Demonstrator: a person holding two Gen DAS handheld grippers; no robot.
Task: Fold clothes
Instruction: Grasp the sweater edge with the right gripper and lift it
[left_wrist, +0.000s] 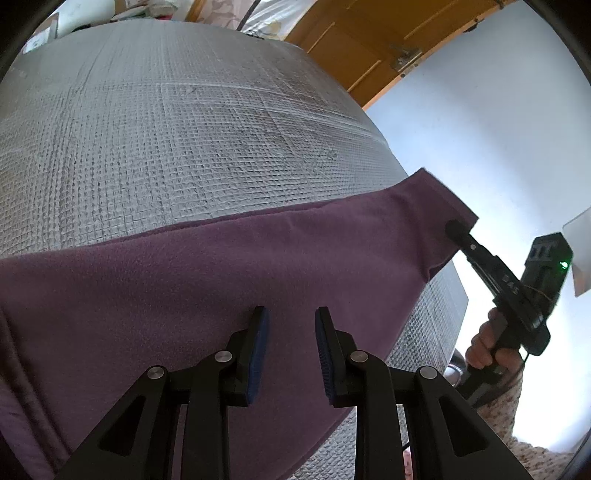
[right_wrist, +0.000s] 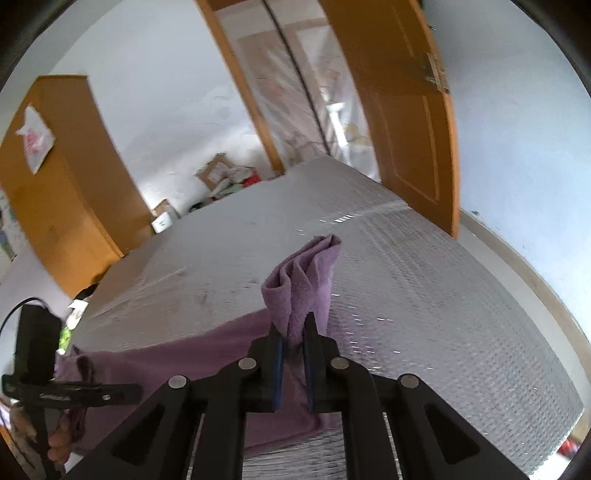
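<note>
A purple fleece garment (left_wrist: 221, 266) lies spread on a grey textured mat (left_wrist: 184, 129). My left gripper (left_wrist: 290, 317) hovers over the garment's near part with its jaws apart. Only flat fabric shows in the gap, and nothing is pinched. In the left wrist view my right gripper (left_wrist: 452, 227) has the garment's right corner and holds it off the mat's edge. In the right wrist view the right gripper (right_wrist: 293, 325) is shut on that corner, and a bunch of fabric (right_wrist: 306, 273) sticks up past the pads. The left gripper (right_wrist: 129, 393) sits at the garment's (right_wrist: 177, 362) far left end.
The mat (right_wrist: 406, 295) stretches far ahead. An orange door (right_wrist: 406, 129) stands open at its far right, with an orange wardrobe (right_wrist: 55, 184) on the left. Boxes and clutter (right_wrist: 221, 177) lie by the back wall. A person's hand (left_wrist: 487, 343) holds the right gripper's handle.
</note>
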